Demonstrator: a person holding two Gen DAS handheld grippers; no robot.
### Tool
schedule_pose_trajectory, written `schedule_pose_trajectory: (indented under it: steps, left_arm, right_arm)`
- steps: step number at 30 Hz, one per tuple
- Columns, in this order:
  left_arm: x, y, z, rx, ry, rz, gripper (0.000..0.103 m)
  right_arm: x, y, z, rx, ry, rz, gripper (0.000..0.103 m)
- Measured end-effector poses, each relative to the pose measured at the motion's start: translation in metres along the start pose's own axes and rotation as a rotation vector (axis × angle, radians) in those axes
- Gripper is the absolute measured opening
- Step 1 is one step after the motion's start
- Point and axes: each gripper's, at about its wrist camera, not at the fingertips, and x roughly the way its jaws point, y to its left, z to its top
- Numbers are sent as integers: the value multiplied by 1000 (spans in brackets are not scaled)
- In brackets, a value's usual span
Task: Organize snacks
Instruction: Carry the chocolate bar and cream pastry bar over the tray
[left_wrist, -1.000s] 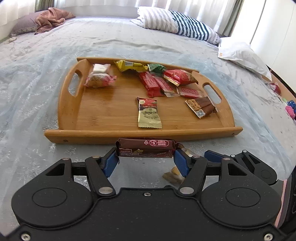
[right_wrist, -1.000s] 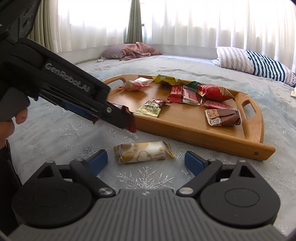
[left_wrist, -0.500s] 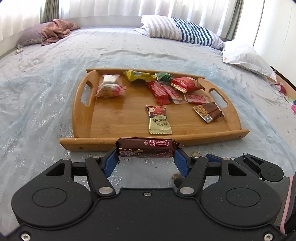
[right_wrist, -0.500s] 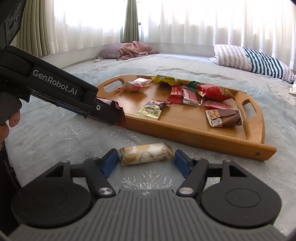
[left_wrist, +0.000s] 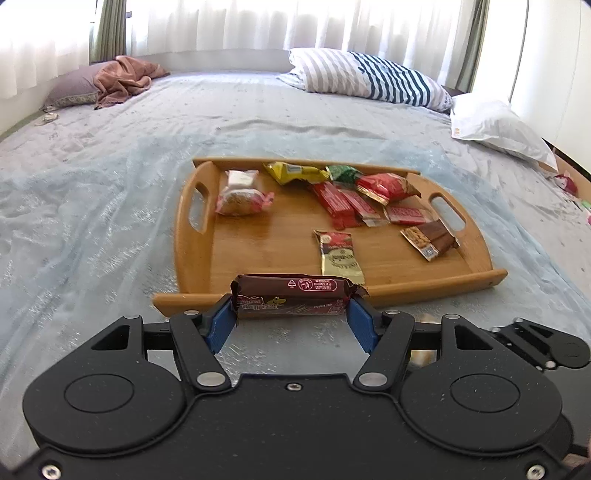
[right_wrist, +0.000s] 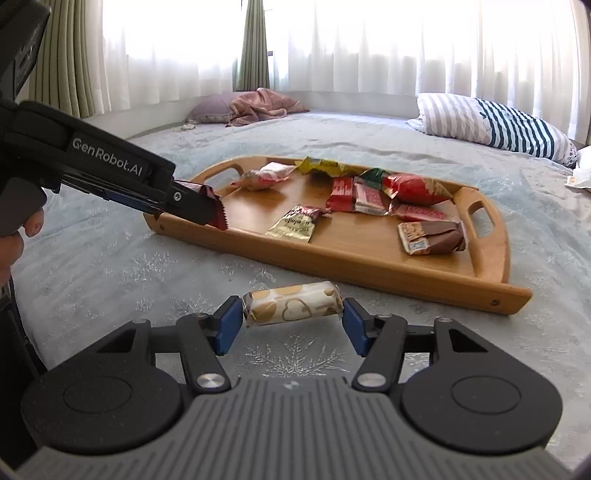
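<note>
Left wrist: left hand-held gripper clamped on brown snack bar before wooden tray | right hand-held gripper clamped on heart-print snack over bed

White lettering "GenRobot.AI" reads plainly on the black body of the left gripper, upper left of the right wrist view. The brown snack bar, centre of the left wrist view, carries a recycling triangle sign and a boxed block of red print too small to read. The gold sachet on the tray bears script lettering, not legible.
</note>
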Motion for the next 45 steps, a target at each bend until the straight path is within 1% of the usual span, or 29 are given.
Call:
schedule_pose_trajectory:
  steps: [7,13,24,29,34,37,41,45]
  left_arm:
    - [1,9,9,-10,-17,19,63]
    - [10,12,20,-11,-28,27,63]
    - [23,15,28,-20,-31,50,63]
    - [26,16,29,-26,-33,58,63]
    - [30,17,30,-25,-49,67,63]
    - [34,18,31,-42,-61,72,63]
    - [43,20,31,-64,-51,78,63]
    - [50,20,31,-67,-45,94,63]
  right_arm:
    - [-13,-5,12,5,-50,-41,62]
    - [-10,-11,24,15,-80,-92,62]
    - [7,-19,39,47,-73,-144,62]
    - [13,-21,42,61,-68,-152,62]
    - [17,-23,43,65,-66,-166,62]
    - [20,-24,45,69,-64,-173,62]
    - [23,-28,47,81,-62,-181,62]
    - [28,-30,49,86,-60,-191,62]
